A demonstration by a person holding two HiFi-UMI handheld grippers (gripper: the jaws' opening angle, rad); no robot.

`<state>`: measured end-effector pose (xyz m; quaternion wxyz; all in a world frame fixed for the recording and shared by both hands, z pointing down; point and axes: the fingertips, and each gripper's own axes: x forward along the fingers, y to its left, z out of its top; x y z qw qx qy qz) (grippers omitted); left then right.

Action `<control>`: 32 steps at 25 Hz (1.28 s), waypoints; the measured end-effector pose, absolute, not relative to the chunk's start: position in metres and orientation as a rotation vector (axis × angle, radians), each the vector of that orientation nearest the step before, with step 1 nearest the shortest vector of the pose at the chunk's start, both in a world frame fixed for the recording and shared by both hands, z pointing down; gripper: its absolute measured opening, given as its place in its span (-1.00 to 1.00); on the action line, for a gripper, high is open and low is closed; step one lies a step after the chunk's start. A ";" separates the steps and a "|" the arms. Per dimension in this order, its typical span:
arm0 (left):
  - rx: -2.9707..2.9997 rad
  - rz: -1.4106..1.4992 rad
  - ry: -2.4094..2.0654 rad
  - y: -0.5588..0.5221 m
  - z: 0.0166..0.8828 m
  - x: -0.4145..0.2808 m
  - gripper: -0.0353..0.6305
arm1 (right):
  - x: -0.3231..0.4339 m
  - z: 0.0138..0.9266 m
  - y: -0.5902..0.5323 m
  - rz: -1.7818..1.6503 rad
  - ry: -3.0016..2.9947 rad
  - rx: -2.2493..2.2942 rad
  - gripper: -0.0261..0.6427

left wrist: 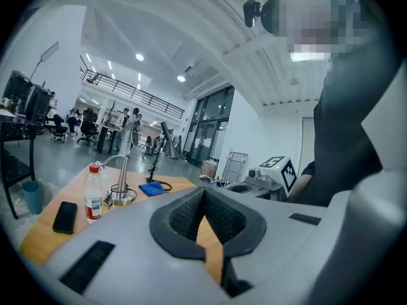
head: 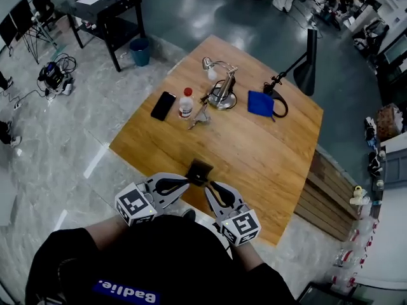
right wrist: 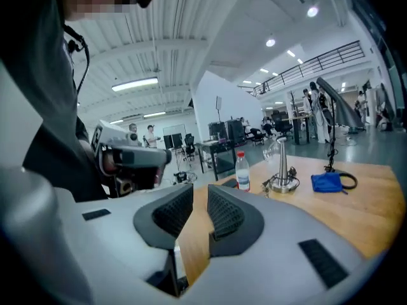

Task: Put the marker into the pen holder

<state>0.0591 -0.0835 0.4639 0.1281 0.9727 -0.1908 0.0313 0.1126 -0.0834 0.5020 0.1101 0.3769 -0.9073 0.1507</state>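
Far across the wooden table (head: 267, 157) stands a silver pen holder (head: 222, 93) (left wrist: 119, 192) (right wrist: 282, 182) with a gooseneck lamp head beside it. A thin pale object, likely the marker (head: 200, 117), lies on the wood between the holder and a bottle. Both grippers hover at the table's near edge, far from these things. My left gripper (head: 191, 178) (left wrist: 203, 192) is shut, its pads meeting at the tips with nothing between them. My right gripper (head: 207, 184) (right wrist: 200, 192) holds nothing, and a narrow gap shows between its pads.
A clear bottle with a red cap (head: 186, 103) (left wrist: 93, 196) (right wrist: 242, 171) and a black phone (head: 163, 105) (left wrist: 65, 216) lie left of the holder. A blue cloth (head: 260, 103) (right wrist: 327, 182) with a black cable and a black desk lamp (head: 306, 62) are to its right.
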 end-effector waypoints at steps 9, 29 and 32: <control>2.873 0.097 -0.451 -0.069 0.449 0.078 -0.88 | 0.101 0.442 -0.059 0.313 -2.842 1.140 -0.90; 2.894 0.131 -0.426 -0.054 0.451 0.076 -0.88 | 0.101 0.450 -0.047 0.336 -2.822 1.171 -0.91; 2.893 0.132 -0.430 -0.053 0.451 0.076 -0.88 | 0.101 0.450 -0.049 0.345 -2.818 1.175 -0.91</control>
